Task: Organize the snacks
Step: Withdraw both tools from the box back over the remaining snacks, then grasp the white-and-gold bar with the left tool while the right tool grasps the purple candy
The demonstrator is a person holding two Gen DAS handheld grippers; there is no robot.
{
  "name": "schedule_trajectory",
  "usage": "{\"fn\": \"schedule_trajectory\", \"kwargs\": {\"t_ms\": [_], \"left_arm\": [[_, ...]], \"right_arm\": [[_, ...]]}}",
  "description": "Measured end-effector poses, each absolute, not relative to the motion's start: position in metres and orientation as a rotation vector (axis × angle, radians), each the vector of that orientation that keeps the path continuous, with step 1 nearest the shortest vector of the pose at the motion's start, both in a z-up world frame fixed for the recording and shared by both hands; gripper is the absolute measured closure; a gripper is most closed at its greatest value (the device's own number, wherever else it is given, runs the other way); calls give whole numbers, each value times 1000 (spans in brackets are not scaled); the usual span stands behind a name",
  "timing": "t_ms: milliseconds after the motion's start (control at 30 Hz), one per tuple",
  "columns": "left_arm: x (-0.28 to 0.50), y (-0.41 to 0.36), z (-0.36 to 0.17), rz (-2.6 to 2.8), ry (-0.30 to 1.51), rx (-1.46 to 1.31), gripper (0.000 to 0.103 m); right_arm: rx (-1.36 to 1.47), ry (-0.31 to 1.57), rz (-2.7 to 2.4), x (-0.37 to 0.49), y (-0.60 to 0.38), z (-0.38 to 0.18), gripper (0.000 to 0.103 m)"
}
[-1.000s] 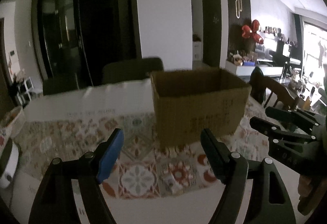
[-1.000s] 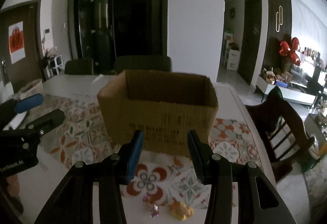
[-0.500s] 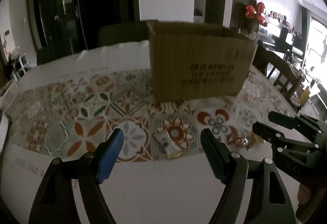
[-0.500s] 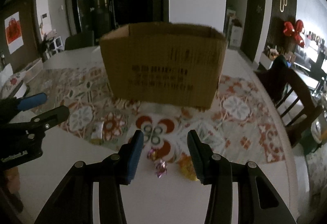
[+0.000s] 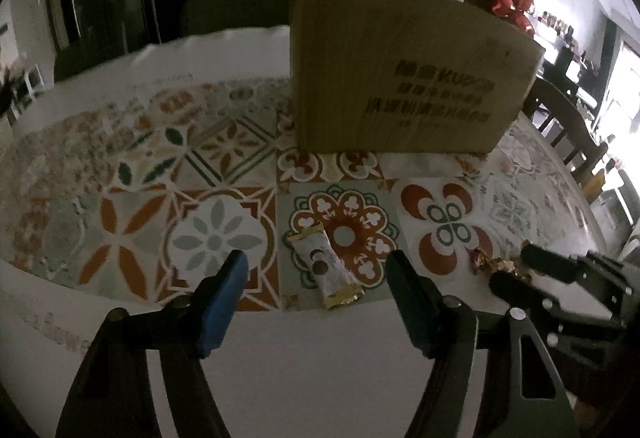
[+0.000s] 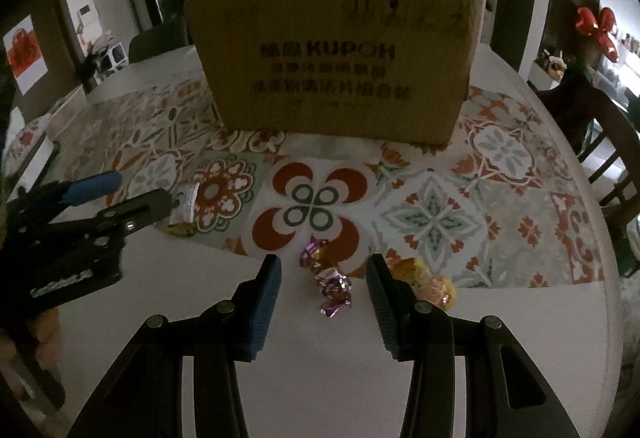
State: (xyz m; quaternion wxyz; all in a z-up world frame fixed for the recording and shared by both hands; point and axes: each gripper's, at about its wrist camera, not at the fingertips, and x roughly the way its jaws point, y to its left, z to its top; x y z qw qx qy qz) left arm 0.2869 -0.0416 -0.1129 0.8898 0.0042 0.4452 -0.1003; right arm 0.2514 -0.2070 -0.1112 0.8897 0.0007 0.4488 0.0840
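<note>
Our left gripper [image 5: 316,290], jaws closing and empty, frames the snack bar [image 5: 325,267]; our right gripper [image 6: 323,280], narrow and empty, frames two candies [image 6: 326,278]. Crowding risks grabbing both.

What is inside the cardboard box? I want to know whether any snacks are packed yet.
Its inside cannot be seen: both views show only the printed front wall of the cardboard box. The white snack bar and purple candies lie outside, on the patterned tablecloth.

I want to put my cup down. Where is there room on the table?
Free: the white table strip nearest you, and the patterned mat left of the cardboard box. Crowded: around the snack bar and foil candies.
</note>
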Motion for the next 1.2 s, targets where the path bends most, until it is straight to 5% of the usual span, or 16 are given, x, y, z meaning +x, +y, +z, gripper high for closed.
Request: {"fn": "schedule_trajectory", "kwargs": {"t_ms": [500,633,1200], "left_arm": [[310,-52,-135,-211,983,-2,60],[309,-52,-135,-201,975,2,80],[274,-56,-96,-303,895,18,84]], "right_arm": [[15,978,182,259,-205,-128,76],[21,969,177,260,-206,-129,79],[92,903,187,252,-215,-107,81]]}}
